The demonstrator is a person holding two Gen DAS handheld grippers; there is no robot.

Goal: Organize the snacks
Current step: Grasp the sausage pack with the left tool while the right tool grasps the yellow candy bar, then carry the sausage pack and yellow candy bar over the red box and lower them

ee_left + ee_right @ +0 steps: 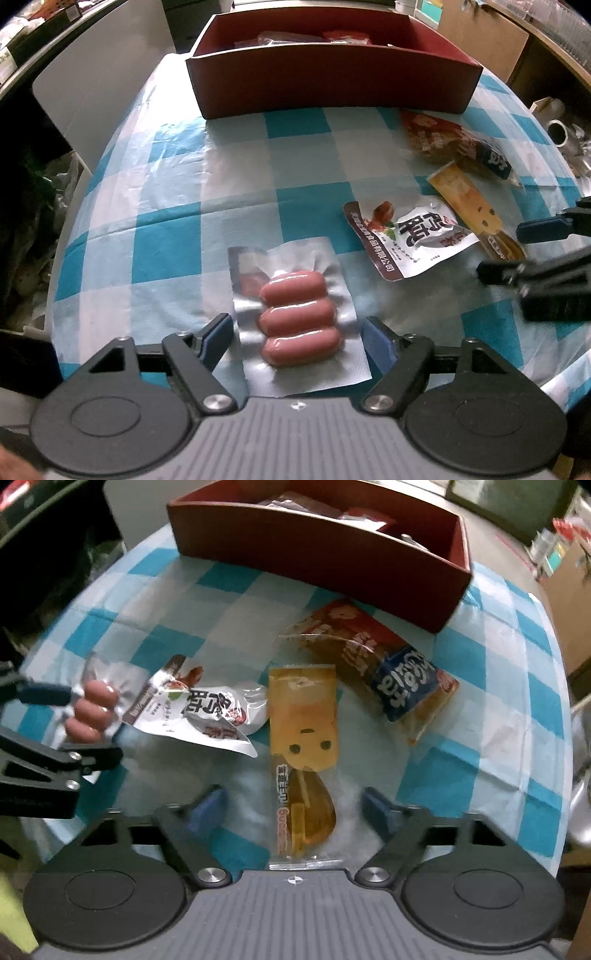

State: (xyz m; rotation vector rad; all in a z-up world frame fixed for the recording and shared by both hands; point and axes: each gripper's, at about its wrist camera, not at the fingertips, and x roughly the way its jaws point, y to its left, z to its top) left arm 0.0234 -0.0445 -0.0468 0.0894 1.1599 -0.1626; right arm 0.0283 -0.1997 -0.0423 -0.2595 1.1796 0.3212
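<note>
A clear pack of three pink sausages (297, 319) lies on the checked cloth between the fingers of my open left gripper (297, 338); it also shows in the right wrist view (92, 710). A yellow lollipop packet (303, 753) lies between the fingers of my open right gripper (293, 806); it also shows in the left wrist view (469, 206). A white-and-brown snack pouch (410, 236) (199, 710) lies between the two. An orange-and-blue snack bag (384, 668) (458, 146) lies near the red box (332, 77) (321, 550), which holds several packets.
The blue-and-white checked cloth (221, 206) covers a round table. A cardboard box (480, 33) and cluttered shelves stand behind the table. My right gripper (524, 251) shows at the right edge of the left wrist view, my left gripper (55, 720) at the left edge of the right.
</note>
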